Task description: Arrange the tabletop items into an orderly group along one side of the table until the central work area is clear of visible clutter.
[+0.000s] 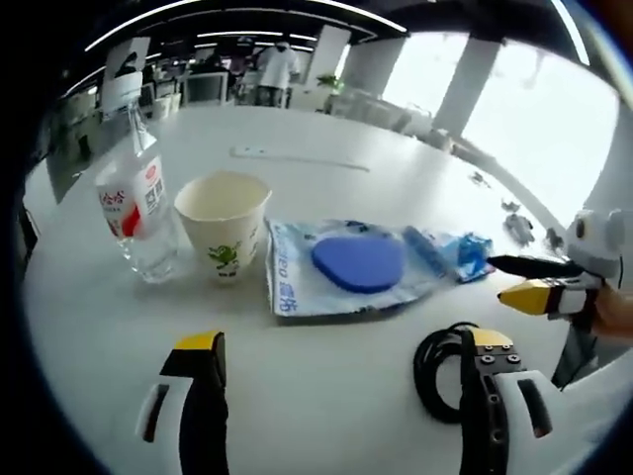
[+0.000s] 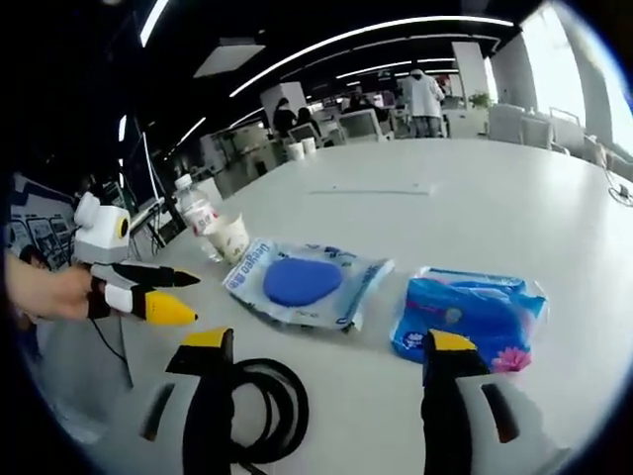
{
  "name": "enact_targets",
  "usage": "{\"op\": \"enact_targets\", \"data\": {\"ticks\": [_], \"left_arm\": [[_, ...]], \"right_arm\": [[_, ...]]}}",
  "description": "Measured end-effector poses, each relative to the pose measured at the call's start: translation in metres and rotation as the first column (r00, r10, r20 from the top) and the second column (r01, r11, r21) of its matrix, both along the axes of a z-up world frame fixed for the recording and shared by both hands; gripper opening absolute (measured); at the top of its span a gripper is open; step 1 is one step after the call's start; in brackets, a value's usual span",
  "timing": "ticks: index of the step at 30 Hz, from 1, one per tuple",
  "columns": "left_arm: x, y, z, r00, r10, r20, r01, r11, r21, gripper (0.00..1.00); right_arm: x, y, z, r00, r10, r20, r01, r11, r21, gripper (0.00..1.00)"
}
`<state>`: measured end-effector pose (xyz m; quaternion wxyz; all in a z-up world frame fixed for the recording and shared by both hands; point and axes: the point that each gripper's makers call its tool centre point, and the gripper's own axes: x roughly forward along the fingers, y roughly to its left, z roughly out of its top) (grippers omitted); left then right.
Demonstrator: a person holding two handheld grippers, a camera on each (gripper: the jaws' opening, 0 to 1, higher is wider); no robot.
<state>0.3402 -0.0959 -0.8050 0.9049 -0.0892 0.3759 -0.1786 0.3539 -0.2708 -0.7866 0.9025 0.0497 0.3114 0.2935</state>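
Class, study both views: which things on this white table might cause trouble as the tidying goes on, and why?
1. The clear plastic water bottle and the open paper cup stand upright and close together; nudging one may topple the other.
2. The black coiled cable lies between the right hand-held gripper's open jaws and could snag.

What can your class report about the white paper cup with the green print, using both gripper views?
The white paper cup with a green printed figure stands upright on the white table, its open mouth up and its inside looking empty and cream-coloured. It tapers toward its base. The clear plastic water bottle with a red and white label stands right beside it, and the clear packet holding a blue oval pad lies close on its other side. Neither gripper touches it.
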Motion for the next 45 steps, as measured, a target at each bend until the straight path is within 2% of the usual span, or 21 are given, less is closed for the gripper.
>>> {"op": "enact_targets", "data": {"ticks": [6,11,14,18,25,27,29,35,40,45], "left_arm": [[-0.005,-0.014,-0.001,0.999,-0.044,-0.011,0.044,0.999,-0.015,0.93],[-0.011,-0.019,-0.005,0.998,-0.056,-0.032,0.055,0.998,-0.021,0.9],[-0.017,-0.025,-0.007,0.995,-0.089,-0.038,0.089,0.996,-0.007,0.89],[-0.026,-0.032,-0.018,0.99,-0.12,-0.078,0.12,0.993,-0.008,0.86],[-0.036,-0.046,-0.022,0.981,-0.173,-0.085,0.174,0.985,0.0,0.8],[-0.037,-0.049,-0.023,0.98,-0.173,-0.094,0.172,0.985,-0.017,0.78],[-0.038,-0.052,-0.023,0.981,-0.163,-0.102,0.16,0.986,-0.039,0.76],[-0.044,-0.063,-0.022,0.975,-0.209,-0.079,0.207,0.978,-0.025,0.66],[-0.05,-0.071,-0.025,0.972,-0.22,-0.087,0.218,0.975,-0.032,0.59],[-0.053,-0.076,-0.027,0.968,-0.236,-0.09,0.235,0.972,-0.025,0.47]], "right_arm": [[-0.007,-0.004,-0.001,1.0,-0.01,-0.009,0.01,1.0,-0.002,0.74],[-0.015,-0.006,-0.003,1.0,-0.017,-0.022,0.017,1.0,0.001,0.72],[-0.02,-0.007,-0.008,0.999,-0.021,-0.036,0.021,1.0,0.001,0.71],[-0.029,-0.007,-0.016,0.998,-0.024,-0.064,0.024,1.0,0.003,0.68],[-0.04,-0.002,-0.024,0.996,-0.014,-0.083,0.014,1.0,0.005,0.62],[-0.044,-0.001,-0.028,0.996,-0.003,-0.088,0.003,1.0,-0.002,0.6],[-0.047,0.0,-0.031,0.994,0.003,-0.105,-0.004,1.0,-0.007,0.58],[-0.05,-0.002,-0.032,0.995,0.005,-0.096,-0.006,1.0,-0.014,0.55],[-0.057,-0.001,-0.036,0.995,0.015,-0.1,-0.018,1.0,-0.024,0.48],[-0.062,0.0,-0.04,0.994,0.022,-0.111,-0.026,0.999,-0.028,0.43]]}}
